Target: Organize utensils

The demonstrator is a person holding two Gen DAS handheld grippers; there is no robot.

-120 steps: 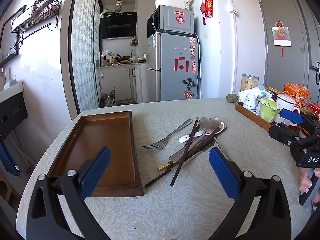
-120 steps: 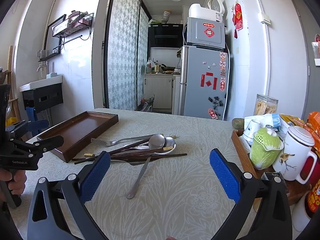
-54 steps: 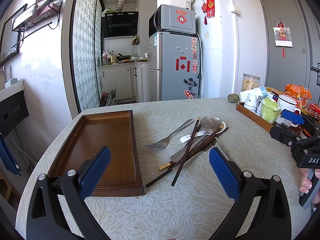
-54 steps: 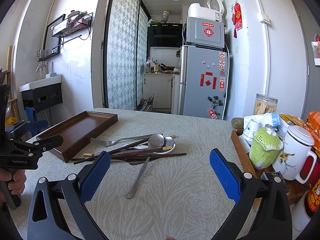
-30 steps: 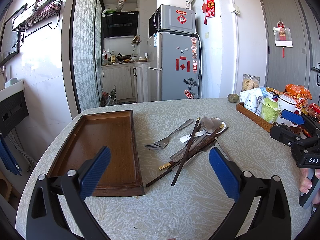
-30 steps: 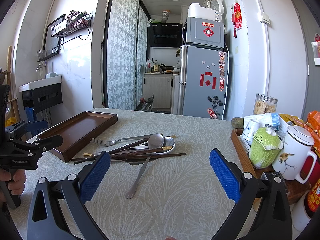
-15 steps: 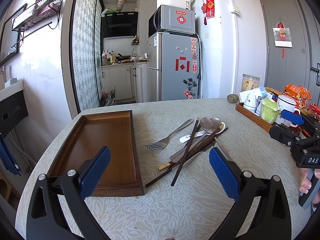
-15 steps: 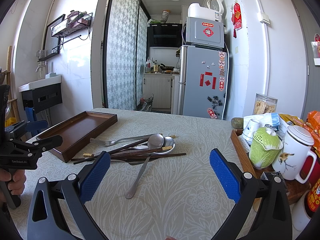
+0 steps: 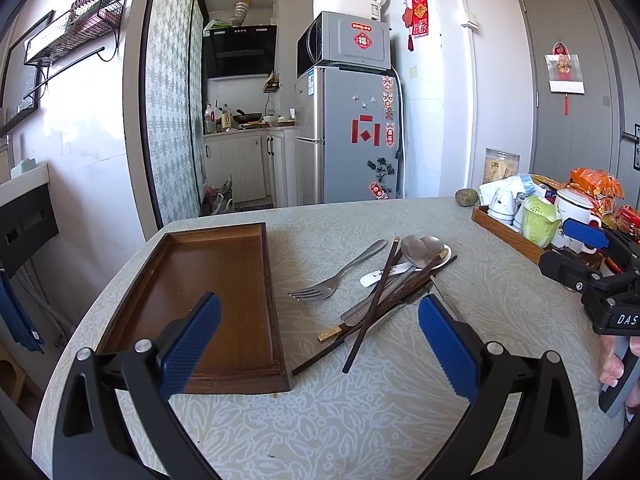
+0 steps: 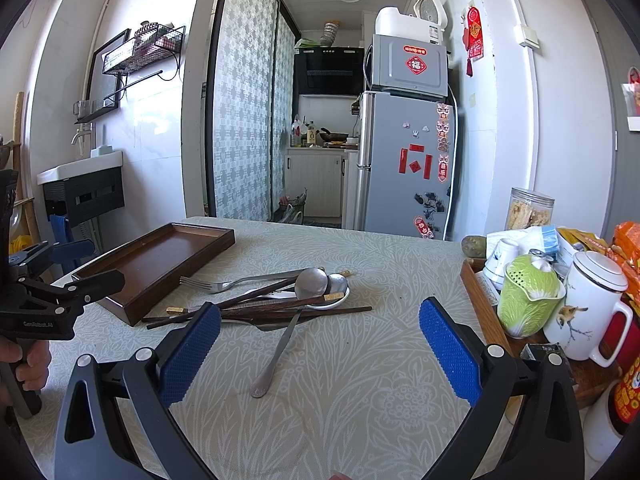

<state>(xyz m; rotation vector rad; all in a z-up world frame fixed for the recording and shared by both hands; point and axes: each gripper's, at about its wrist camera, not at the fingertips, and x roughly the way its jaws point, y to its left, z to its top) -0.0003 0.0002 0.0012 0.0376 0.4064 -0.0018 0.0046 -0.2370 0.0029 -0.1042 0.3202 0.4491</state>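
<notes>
Patterned table (image 9: 400,400); empty wooden tray (image 9: 208,280) at its left. Beside the tray, piled utensils: chopsticks (image 9: 376,292), fork (image 9: 332,280), seemingly two spoons (image 10: 312,280). Left gripper (image 9: 318,344) and right gripper (image 10: 318,350) hover, jaws spread, holding nothing.

Right hand-held gripper (image 10: 319,344) hung wide open over the tabletop (image 10: 384,392), nothing between its blue pads (image 10: 448,348). Just ahead sat a jumble: fork (image 10: 240,281), chopsticks (image 10: 280,313), a long-handled spoon (image 10: 294,312). Wooden tray (image 10: 120,280) off left, with the left hand-held gripper (image 10: 88,268) at the edge.
</notes>
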